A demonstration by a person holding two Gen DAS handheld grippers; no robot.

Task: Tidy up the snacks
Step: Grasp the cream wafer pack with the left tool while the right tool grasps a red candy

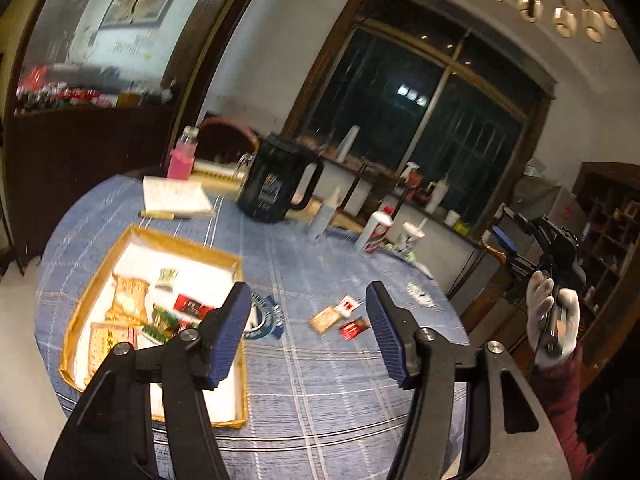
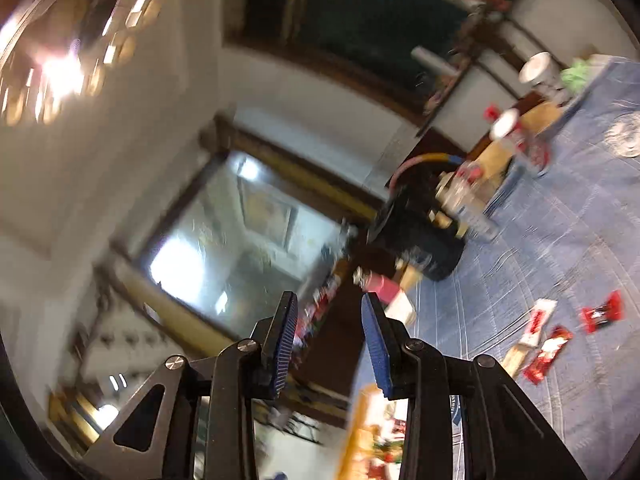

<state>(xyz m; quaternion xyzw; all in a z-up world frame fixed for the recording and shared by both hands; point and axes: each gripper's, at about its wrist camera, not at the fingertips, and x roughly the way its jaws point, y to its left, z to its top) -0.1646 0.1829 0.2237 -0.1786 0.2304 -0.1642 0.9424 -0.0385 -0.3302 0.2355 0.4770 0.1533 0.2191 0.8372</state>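
A yellow-rimmed tray (image 1: 182,240) lies on the blue checked tablecloth at the left and holds several snack packets (image 1: 130,298). Three loose snacks lie on the cloth to its right: a tan packet (image 1: 325,318), a red-and-white packet (image 1: 348,305) and a red packet (image 1: 354,327). My left gripper (image 1: 308,304) is open and empty, held above the cloth between the tray and the loose snacks. My right gripper (image 2: 329,312) is open and empty, tilted up toward the wall; the loose snacks (image 2: 548,354) and tray edge (image 2: 356,420) lie low right in its blurred view. It also shows in a gloved hand in the left wrist view (image 1: 556,248).
A black mug (image 1: 276,184), a notepad (image 1: 176,196) with a pen, a pink box (image 1: 182,160), white bottles (image 1: 376,228) and a round white lid (image 1: 420,294) stand on the far part of the table. A chair and shelves are beyond the right edge.
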